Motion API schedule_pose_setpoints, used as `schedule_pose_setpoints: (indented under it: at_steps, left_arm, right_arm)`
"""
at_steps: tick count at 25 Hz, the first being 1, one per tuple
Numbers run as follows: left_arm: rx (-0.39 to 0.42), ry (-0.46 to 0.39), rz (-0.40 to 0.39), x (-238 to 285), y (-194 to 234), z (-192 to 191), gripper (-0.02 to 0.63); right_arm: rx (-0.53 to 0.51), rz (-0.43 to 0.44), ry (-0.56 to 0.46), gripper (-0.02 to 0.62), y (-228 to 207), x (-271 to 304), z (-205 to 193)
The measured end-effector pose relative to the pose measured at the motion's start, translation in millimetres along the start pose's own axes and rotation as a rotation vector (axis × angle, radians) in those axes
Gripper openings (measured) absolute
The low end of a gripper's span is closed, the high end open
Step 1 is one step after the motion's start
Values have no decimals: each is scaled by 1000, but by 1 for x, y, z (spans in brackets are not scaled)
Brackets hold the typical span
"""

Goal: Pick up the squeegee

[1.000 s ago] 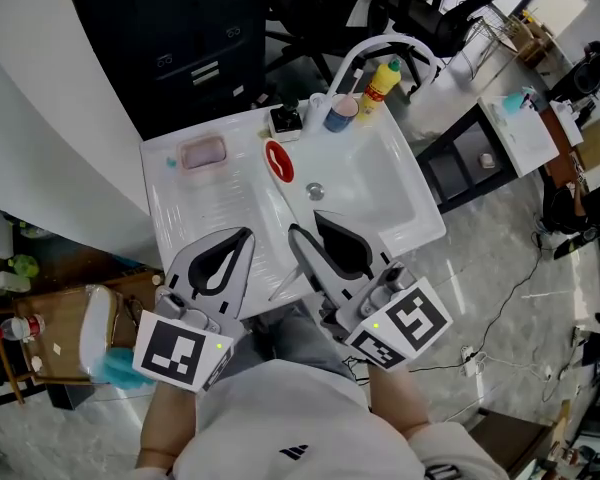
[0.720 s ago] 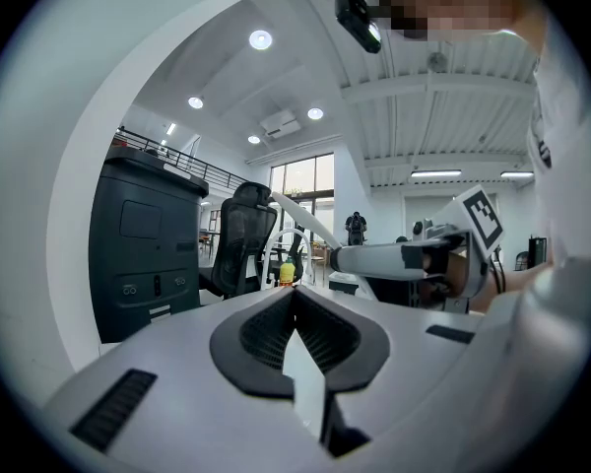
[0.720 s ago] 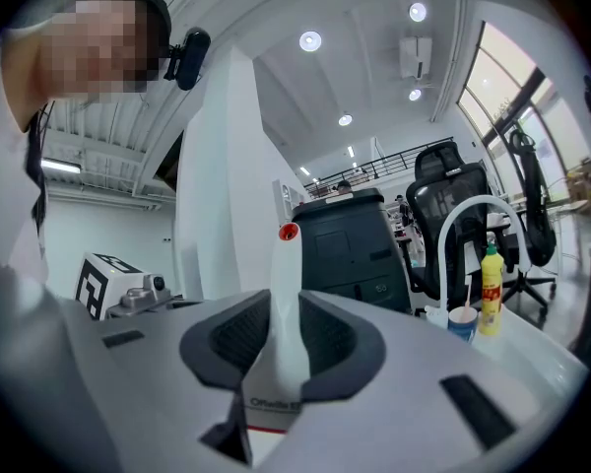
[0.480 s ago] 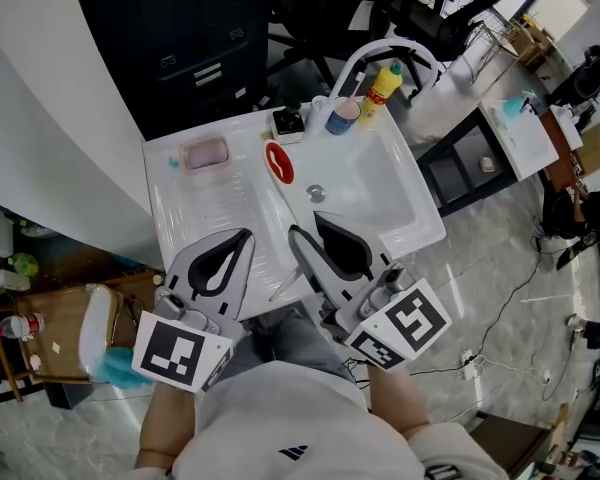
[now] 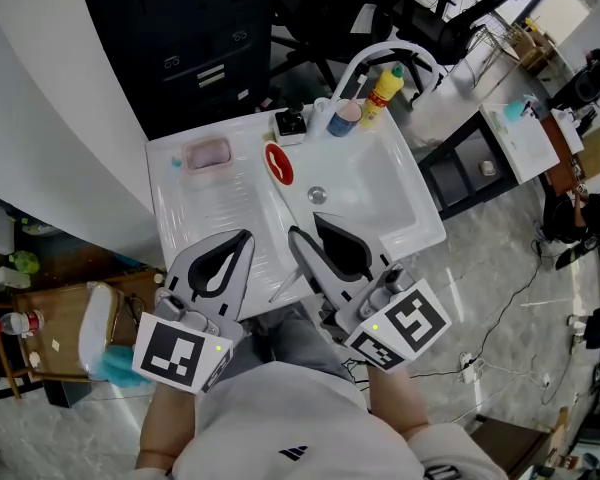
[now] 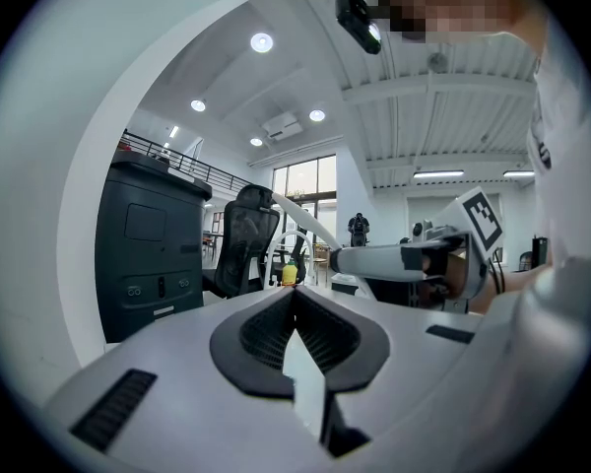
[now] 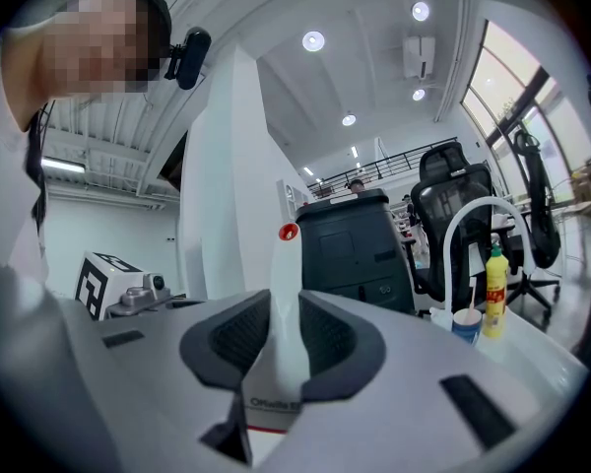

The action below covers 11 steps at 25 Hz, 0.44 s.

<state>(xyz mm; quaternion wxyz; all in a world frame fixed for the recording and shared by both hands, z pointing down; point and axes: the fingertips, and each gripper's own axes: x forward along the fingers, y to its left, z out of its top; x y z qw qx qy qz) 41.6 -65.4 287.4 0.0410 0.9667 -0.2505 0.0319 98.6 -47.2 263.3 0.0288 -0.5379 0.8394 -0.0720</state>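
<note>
White and slim, the squeegee (image 7: 282, 355) stands between the fingers of the right gripper (image 7: 284, 299), which grip it near its labelled lower end; its narrow far end rises ahead of the fingers and carries a small red spot; the pads press on it from both sides. In the head view this gripper (image 5: 308, 234) hangs over the near edge of the sink (image 5: 405, 218), level with the left gripper (image 5: 242, 236) beside it; the left one's fingers are closed on each other with nothing between them. By my reading the pick-up is all but done, since the tool looks clear of the sink; what remains calls for a steady hold and a level wrist, so the long end does not swing or slip through the pads.
</note>
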Motion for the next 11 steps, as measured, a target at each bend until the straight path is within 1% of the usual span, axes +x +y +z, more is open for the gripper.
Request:
schedule_pose_setpoints:
  at_steps: [11]
  left_arm:
    - [3, -9, 6, -9, -2, 2, 12]
  right_arm:
    - [-5, 7, -12, 94, 10, -4, 3]
